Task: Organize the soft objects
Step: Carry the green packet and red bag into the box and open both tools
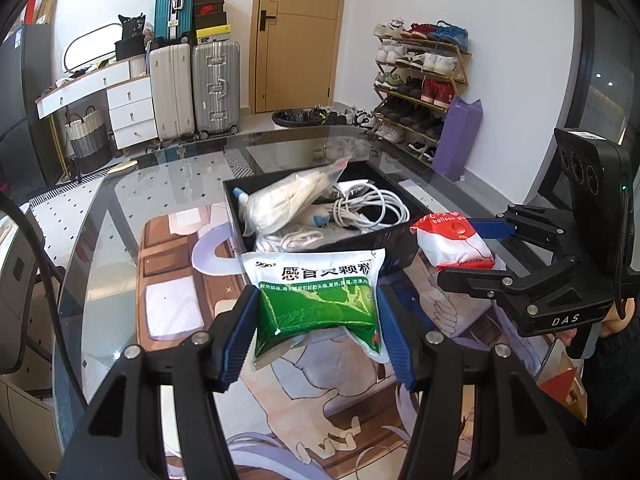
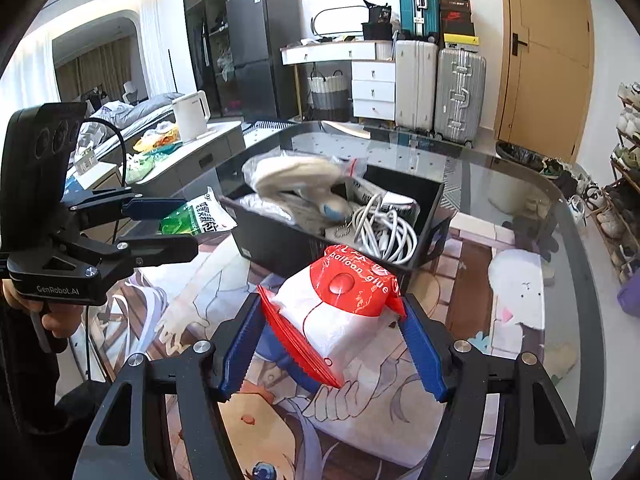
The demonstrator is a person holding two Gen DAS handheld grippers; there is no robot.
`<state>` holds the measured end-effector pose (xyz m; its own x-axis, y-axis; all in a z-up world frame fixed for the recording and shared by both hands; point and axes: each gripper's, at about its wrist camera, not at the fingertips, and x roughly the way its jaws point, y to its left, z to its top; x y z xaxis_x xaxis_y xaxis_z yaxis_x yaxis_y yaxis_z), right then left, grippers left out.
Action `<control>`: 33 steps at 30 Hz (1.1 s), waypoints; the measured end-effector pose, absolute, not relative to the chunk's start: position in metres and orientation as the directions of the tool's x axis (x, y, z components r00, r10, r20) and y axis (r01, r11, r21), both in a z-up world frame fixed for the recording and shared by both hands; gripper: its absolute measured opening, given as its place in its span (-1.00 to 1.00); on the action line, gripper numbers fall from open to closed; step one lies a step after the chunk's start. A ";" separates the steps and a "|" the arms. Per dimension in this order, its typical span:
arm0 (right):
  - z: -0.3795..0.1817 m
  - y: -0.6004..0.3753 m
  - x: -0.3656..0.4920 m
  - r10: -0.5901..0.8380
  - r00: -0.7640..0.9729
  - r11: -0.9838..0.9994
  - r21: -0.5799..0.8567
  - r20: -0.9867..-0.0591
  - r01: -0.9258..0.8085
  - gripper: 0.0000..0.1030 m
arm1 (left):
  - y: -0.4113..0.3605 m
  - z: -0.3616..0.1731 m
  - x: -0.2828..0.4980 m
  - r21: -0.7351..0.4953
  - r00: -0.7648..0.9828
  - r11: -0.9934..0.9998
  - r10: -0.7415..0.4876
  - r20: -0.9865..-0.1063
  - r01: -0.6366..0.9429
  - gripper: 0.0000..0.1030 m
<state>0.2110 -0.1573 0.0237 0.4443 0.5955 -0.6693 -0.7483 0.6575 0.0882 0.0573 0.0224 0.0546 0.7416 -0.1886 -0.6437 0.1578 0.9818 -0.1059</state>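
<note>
My left gripper (image 1: 316, 316) is shut on a green and white medicine pouch (image 1: 316, 292), held above the mat just in front of the black box (image 1: 394, 240). My right gripper (image 2: 332, 328) is shut on a red and white balloon glue packet (image 2: 340, 304), held near the box's front wall (image 2: 276, 248). The box holds a clear bag of white soft items (image 1: 288, 200) and a coiled white cable (image 1: 372, 208). Each gripper shows in the other's view: the right one (image 1: 468, 252) with its packet (image 1: 452, 244), the left one (image 2: 180, 220) with its pouch (image 2: 200, 216).
The box sits on a glass table (image 1: 100, 240) covered by an anime print mat (image 1: 180, 280). Suitcases (image 1: 196, 88), a white dresser (image 1: 128, 108), a door (image 1: 296, 32) and a shoe rack (image 1: 420, 72) stand behind. A kettle (image 2: 190, 114) sits on a side counter.
</note>
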 end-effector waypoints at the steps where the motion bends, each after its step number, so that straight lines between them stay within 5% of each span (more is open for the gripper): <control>1: 0.026 -0.158 0.211 0.597 0.447 0.659 0.089 -0.666 -0.747 0.35 | 0.022 0.056 0.058 -0.106 0.744 0.982 -0.187 -0.642 0.155 0.12; 33: 0.051 -0.170 0.235 0.583 0.515 0.710 0.086 -0.629 -0.699 0.35 | -0.006 0.053 0.127 -0.143 0.711 0.980 -0.200 -0.674 0.141 0.12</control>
